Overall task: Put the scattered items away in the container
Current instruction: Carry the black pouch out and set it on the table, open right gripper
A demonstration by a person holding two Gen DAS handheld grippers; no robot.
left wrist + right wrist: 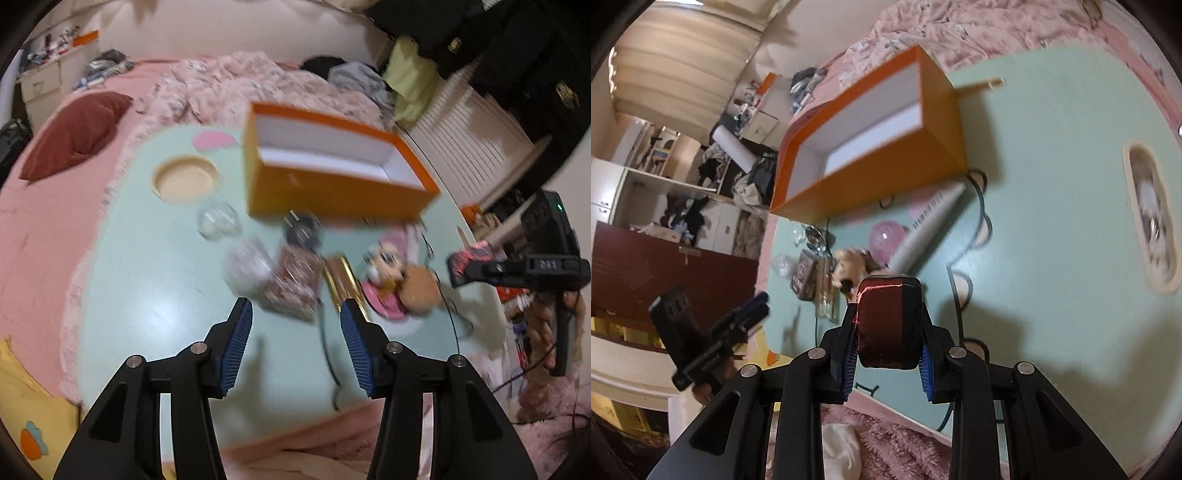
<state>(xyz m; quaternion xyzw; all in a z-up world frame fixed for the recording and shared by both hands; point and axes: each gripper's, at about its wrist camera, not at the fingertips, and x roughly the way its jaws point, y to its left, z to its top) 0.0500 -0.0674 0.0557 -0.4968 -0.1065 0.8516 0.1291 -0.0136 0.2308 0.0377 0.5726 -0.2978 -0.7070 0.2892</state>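
The orange box [332, 173] with a white inside stands open on the mint-green table [147, 295]. My left gripper [297, 326] hangs open above the table, with nothing between its blue pads. Just past its tips lie a brown patterned box [295, 284], a gold packet [341, 280] and a clear bag [247, 266]. A plush doll [388, 269] lies to the right of them. My right gripper [888, 319] is shut on a shiny dark red packet [886, 325], held in the air short of the orange box [864, 147]. It also shows at the right edge of the left wrist view.
A round wooden dish [184, 179], a clear wrapper [218, 219] and a black plug [301, 229] lie near the box. A white tube [927, 229] and a pink ball [886, 236] lie beside the doll. A black cable [328, 354] trails off the front edge. Pink bedding surrounds the table.
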